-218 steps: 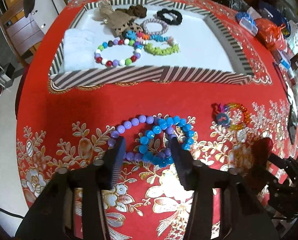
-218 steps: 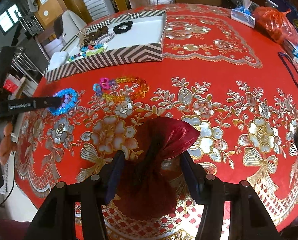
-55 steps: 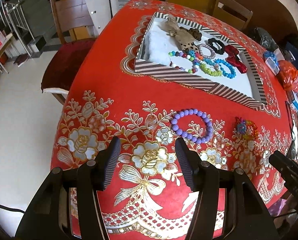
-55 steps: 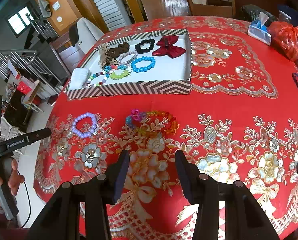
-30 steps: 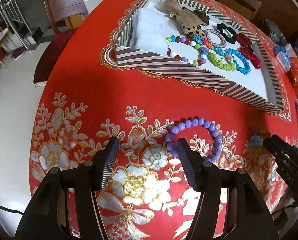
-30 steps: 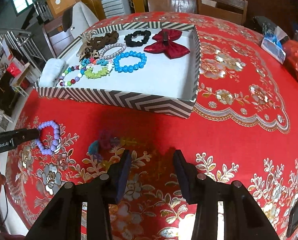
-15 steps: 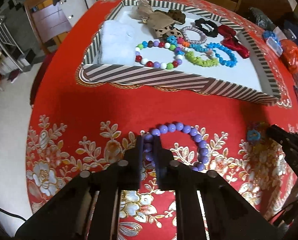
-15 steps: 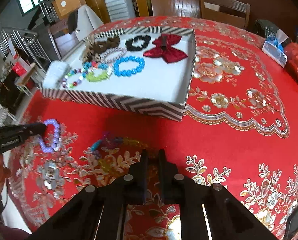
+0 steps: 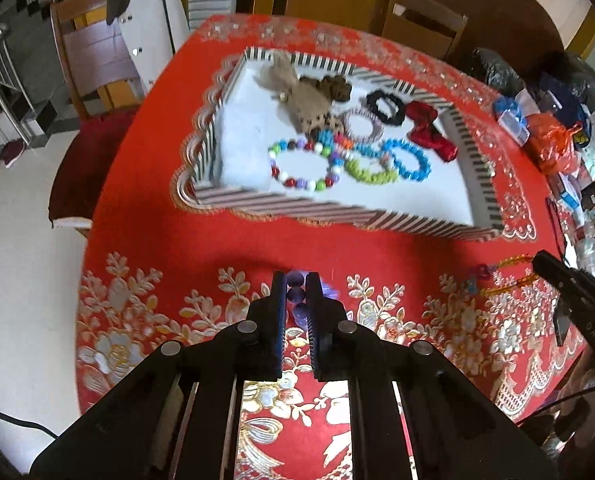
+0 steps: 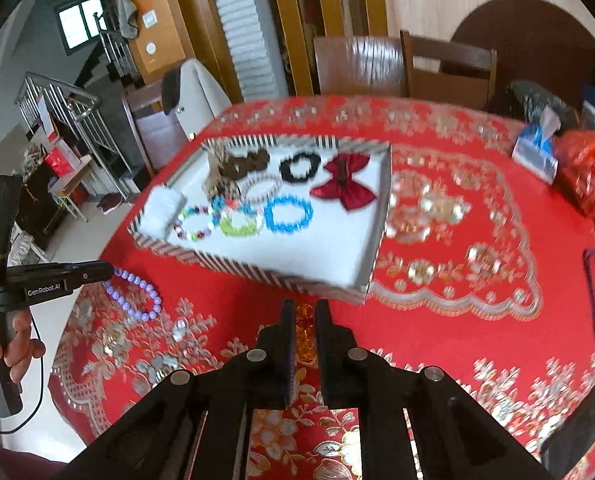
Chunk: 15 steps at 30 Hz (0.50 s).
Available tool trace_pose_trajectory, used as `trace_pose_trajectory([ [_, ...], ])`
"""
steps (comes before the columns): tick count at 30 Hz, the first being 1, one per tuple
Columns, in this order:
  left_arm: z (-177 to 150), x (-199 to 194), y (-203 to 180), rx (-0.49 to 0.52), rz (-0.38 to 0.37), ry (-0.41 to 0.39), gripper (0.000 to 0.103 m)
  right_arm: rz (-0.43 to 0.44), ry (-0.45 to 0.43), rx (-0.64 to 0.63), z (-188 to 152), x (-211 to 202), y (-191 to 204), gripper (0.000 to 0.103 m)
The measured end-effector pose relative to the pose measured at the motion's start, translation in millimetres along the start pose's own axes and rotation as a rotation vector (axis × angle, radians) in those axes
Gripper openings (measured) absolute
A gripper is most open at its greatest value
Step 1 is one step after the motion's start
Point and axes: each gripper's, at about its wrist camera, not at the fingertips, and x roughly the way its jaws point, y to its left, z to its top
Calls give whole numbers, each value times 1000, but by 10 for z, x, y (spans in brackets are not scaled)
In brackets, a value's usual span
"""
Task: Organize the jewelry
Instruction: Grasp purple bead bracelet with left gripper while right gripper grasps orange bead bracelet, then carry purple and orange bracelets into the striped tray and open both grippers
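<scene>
Both strings of beads are light and floppy, so each sags from whatever bead is pinched and will swing on the way over. The left hand-held gripper [image 9: 296,280] is closed tight on the purple bracelet [image 10: 135,294] at 1 edge of its loop, with round purple beads showing between its jaws; seen from the right wrist camera, the rest of the loop droops towards the red floral worktop [image 10: 437,320]. Whether its low end touches the cloth I cannot tell. The right hand-held gripper [image 10: 304,312] is likewise shut, on the amber bracelet [image 10: 305,332], whose glossy beads sit in the narrow slot between the jaws, while its multicoloured tail trails at 3 o'clock in the left view. Smooth round beads are slippery — a grip across the cord between 2 beads holds better than one on a bead's crown — and the elastic could stretch if a bracelet snags. The striped tray [image 9: 337,216] lies at 12 o'clock from both grippers, its raised near wall standing between them and the white floor (the dangling loops must clear that rim). Inside, the blue bracelet [image 10: 288,214], green bracelet [image 10: 239,226], mixed-colour bracelet [image 9: 303,168], black scrunchie [image 10: 301,166] and red bow [image 10: 345,186] crowd the far half; the near right part is bare. A tissue pack [image 10: 535,148] and an orange bag [image 10: 589,176] sit well apart at 2 o'clock.
</scene>
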Motion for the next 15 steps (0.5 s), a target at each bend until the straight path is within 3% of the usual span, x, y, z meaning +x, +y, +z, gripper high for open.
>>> trace_pose_trajectory([
  [15, 269, -432, -41, 54, 51, -112, 8, -13, -75, -25, 533, -237, 34, 9],
])
